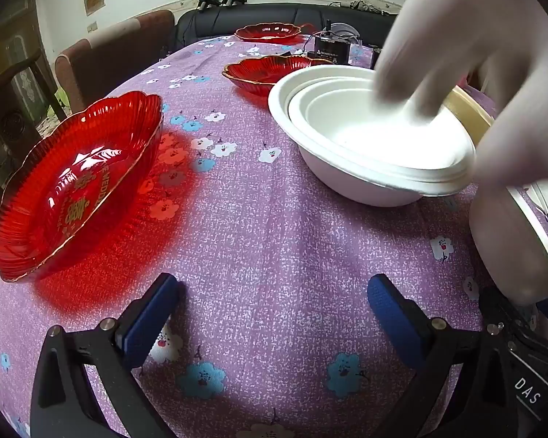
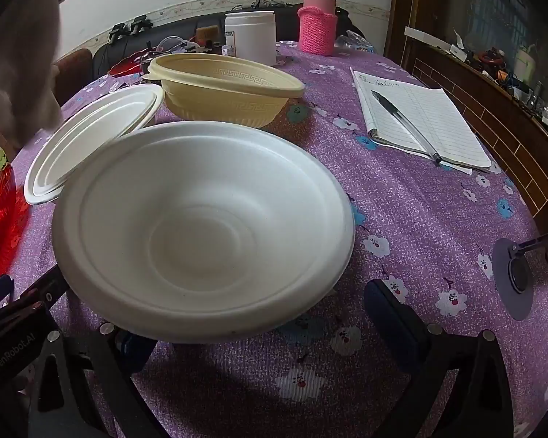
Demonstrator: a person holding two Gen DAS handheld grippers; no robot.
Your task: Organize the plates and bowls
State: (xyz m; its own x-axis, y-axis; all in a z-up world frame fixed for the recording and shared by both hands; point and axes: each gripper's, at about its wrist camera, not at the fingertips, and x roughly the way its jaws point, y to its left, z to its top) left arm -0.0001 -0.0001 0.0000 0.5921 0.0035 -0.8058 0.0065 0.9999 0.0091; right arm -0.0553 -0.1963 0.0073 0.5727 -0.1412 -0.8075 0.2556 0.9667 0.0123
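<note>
White bowl stack (image 1: 369, 138) sits right of centre in the left wrist view, on the purple floral surface (image 1: 274, 255); a blurred gloved hand (image 1: 467, 54) reaches into it. Red glass dish (image 1: 73, 189) at left, two more behind. Right wrist view: single white bowl (image 2: 201, 230) centre, cream bowl (image 2: 226, 87) behind it. Left gripper (image 1: 272, 306) jaws spread, nothing between. Right gripper (image 2: 263, 321) jaws spread, bowl's near rim overlapping the left finger; contact unclear.

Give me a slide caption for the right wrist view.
Open hand-held gripper behind a large white bowl, cream bowl beyond.
</note>
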